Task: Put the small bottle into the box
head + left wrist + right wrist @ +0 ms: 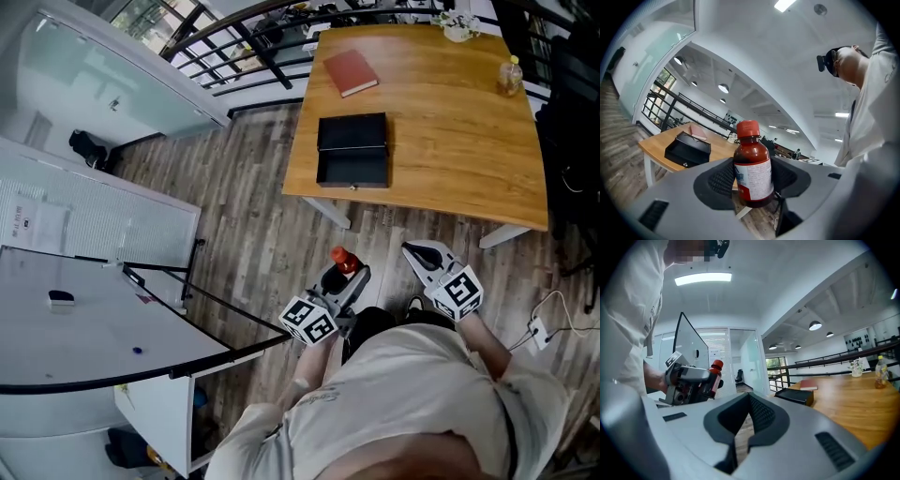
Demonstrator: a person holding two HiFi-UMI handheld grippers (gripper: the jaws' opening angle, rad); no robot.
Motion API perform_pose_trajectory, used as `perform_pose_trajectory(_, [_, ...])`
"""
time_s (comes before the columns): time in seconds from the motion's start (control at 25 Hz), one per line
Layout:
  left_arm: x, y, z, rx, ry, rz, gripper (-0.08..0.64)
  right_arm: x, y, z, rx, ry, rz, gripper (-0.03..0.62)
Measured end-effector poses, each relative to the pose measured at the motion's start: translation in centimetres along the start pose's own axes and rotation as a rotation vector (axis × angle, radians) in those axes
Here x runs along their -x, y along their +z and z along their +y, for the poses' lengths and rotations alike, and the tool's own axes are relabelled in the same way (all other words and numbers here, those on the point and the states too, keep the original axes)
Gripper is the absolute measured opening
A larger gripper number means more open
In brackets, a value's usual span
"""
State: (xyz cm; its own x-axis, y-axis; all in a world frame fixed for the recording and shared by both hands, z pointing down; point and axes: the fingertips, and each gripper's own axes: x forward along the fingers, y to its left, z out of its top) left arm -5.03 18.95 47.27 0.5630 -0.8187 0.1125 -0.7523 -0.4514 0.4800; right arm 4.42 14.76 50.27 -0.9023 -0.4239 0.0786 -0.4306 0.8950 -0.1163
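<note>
Person's white shirt (412, 403) fills the near edge; both grippers are held out low over the grey plank floor (253, 234), short of the table.

- Left gripper (347, 274): pads clamped on the small brown bottle with red screw cap and white paper label (752, 171). Grip sits on the labelled body; the cap stands clear above the jaws, roughly upright.
- Right gripper (419, 251): jaws drawn together on nothing, only a sliver of floor showing between the pads.
- Black box with open lid (352, 180): on the near left part of the curved wooden table (450, 141), well apart from the bottle. The lid looks laid back toward the far side, cavity facing up.

Risks, as I judge them:
- The paper label may be slick. A jolt on the way over could let the bottle slide or tip in the pads.
- The cavity looks shallow. Lowered upright and let go, the bottle could topple over the rim, so laying it flat seems safer.
- Coming in low risks knocking the box's near wall or the table edge.

Around:
- Flat red book (351, 72) lies beyond the box, clear of it.
- Yellowish plastic bottle (510, 77) stands at the far right of the table.
- White cable (548, 319) trails on the floor at right.
- Whiteboard on a stand (84, 319) is at near left.

Nothing lies between the bottle and the box but open floor and the table's near edge.
</note>
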Motion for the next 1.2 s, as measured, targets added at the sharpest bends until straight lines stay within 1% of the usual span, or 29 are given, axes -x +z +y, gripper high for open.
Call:
perform_pose_trajectory(0.16, [0.0, 1.5, 2.3, -0.016, 0.007, 0.001, 0.236, -2.4, -0.6, 0.1, -0.024, 0.020, 0.049, -0.005])
perform_pose_trajectory(0.28, [-0.2, 3.0, 5.3, -0.023, 0.007, -0.019, 0.236, -4.8, -0.5, -0.3, 0.004, 0.028, 0.080, -0.005])
perform_pose_trajectory(0.36, [0.0, 4.3, 7.6, -0.016, 0.012, -0.041, 0.236, -7.0, 0.7, -0.6, 0.012, 0.013, 0.074, -0.005])
perform_pose_trajectory(0.52, [1.4, 8.3, 11.0, -0.022, 0.011, -0.115, 0.236, -11.2, 5.0, -0.5, 0.025, 0.000, 0.008, -0.005])
perform_pose_trajectory(0.64, [1.0, 11.2, 13.5, 0.029, 0.002, -0.199, 0.236, -14.4, 6.4, -1.4, 0.081, 0.012, 0.016, -0.005])
perform_pose_trajectory(0.72, [0.3, 13.0, 14.5, 0.017, -0.018, -0.229, 0.236, -16.1, 7.7, -2.1, 0.119, 0.010, 0.004, -0.006])
perform_pose_trajectory(0.8, [-0.1, 14.2, 15.5, -0.026, -0.031, -0.214, 0.236, -17.6, 8.5, -2.8, 0.122, -0.014, -0.010, -0.005])
perform_pose_trajectory(0.92, [-0.6, 15.2, 16.6, -0.067, -0.060, -0.170, 0.236, -18.8, 8.3, -3.6, 0.083, -0.059, -0.011, -0.005])
perform_pose_trajectory(1.08, [-2.0, 15.5, 18.6, -0.056, -0.106, -0.132, 0.236, -19.2, 8.4, -4.2, 0.079, -0.118, -0.007, -0.005])
perform_pose_trajectory(1.2, [-3.4, 15.4, 19.4, -0.022, -0.142, -0.119, 0.236, -18.6, 8.0, -4.7, 0.116, -0.169, 0.047, -0.005])
